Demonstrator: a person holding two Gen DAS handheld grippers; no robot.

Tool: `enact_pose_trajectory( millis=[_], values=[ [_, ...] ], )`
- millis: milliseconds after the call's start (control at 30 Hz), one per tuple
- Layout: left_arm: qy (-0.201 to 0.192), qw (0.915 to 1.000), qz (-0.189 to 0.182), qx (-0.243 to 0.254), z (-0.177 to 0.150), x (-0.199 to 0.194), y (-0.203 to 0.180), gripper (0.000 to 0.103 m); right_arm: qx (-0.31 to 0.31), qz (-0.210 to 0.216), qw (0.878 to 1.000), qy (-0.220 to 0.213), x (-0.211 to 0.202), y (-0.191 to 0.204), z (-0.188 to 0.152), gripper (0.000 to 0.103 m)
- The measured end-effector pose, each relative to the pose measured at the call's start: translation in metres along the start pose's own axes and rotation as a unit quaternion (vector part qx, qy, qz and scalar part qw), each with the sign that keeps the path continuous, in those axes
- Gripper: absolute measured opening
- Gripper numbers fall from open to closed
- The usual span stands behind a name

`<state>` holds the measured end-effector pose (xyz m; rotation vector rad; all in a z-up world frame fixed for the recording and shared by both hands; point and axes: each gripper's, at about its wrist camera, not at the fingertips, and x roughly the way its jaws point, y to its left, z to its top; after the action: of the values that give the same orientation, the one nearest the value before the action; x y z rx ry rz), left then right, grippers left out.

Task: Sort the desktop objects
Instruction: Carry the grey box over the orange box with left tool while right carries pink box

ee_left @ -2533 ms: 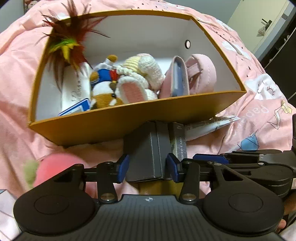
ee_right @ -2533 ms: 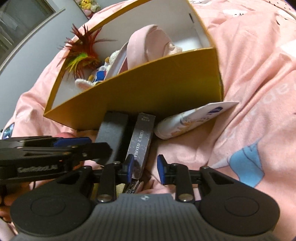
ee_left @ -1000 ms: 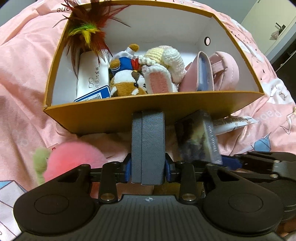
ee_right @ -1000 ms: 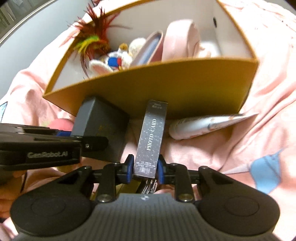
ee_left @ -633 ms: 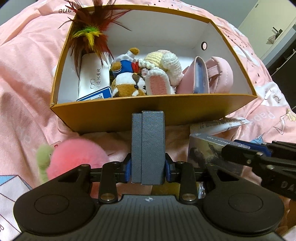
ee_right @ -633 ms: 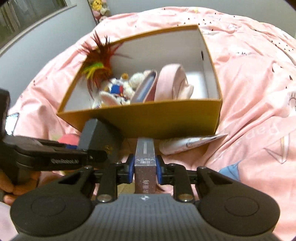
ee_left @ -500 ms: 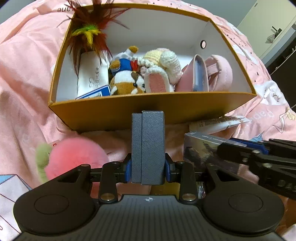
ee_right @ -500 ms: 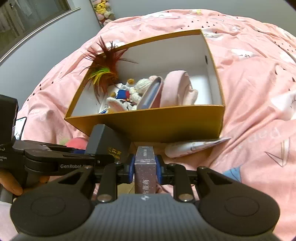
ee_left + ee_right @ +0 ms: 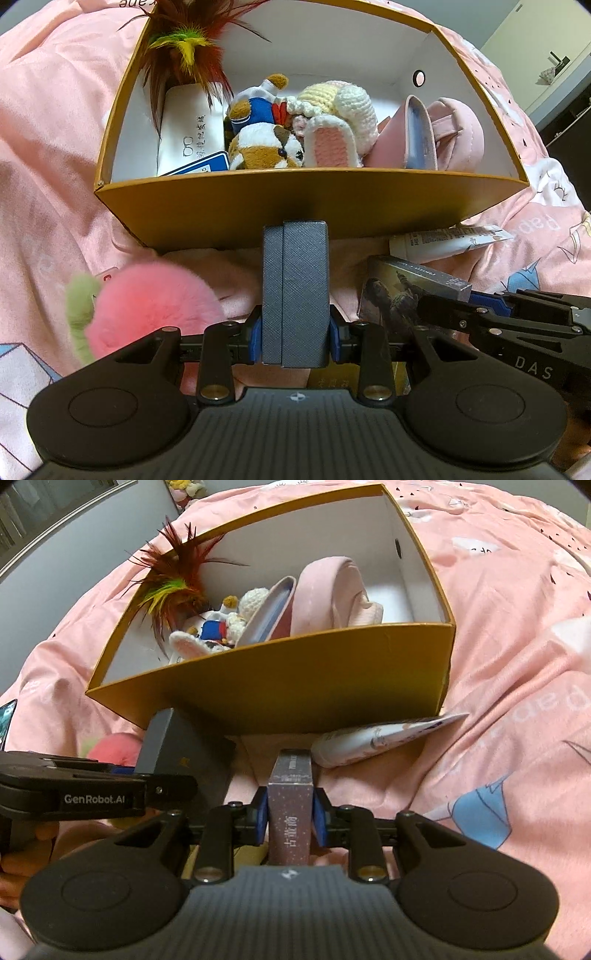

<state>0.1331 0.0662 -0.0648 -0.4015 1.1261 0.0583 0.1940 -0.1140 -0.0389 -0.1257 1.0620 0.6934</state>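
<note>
Left wrist view: left gripper (image 9: 294,328) clamped on grey case (image 9: 294,291), short of orange box's (image 9: 295,206) near wall; plush toys (image 9: 295,129) already inside; pink pompom (image 9: 147,302), tube (image 9: 443,240) left outside.

Right wrist view: right gripper (image 9: 290,821) clamped on photo-card box (image 9: 290,805), likewise not yet dropped in.

Plush toys (image 9: 295,122) in box (image 9: 295,206); tube (image 9: 380,738) before box, pompom (image 9: 147,302) left.
</note>
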Motion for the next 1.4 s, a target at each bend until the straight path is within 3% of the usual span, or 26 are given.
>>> enact_pose_trajectory(
  millis=[300,467,800,1100,1200,1400],
  values=[
    [-0.003,1.0000,-0.001,-0.001,-0.001,-0.002,0.000,0.038,0.009,0.003,1.000,0.017,0.006,-0.002,-0.004,0.026],
    [-0.020,0.9997,-0.012,0.001,0.000,-0.013,0.000,0.038,0.007,0.001,1.000,-0.002,-0.003,-0.003,-0.003,0.025],
    [-0.041,0.9942,-0.099,-0.003,0.013,-0.058,-0.009,0.038,0.008,0.022,0.998,-0.051,-0.053,-0.010,0.016,0.024],
    [-0.066,0.9841,-0.162,0.029,0.034,-0.092,-0.031,0.038,0.020,0.055,0.994,-0.089,-0.112,-0.026,0.034,0.024],
    [-0.073,0.9788,-0.189,0.028,0.049,-0.099,-0.038,0.038,0.017,0.048,0.992,-0.119,-0.131,-0.030,0.042,0.024],
    [-0.089,0.9675,-0.236,0.021,0.087,-0.092,-0.059,0.038,0.009,-0.006,0.986,-0.164,-0.148,-0.038,0.057,0.024]
  ],
)
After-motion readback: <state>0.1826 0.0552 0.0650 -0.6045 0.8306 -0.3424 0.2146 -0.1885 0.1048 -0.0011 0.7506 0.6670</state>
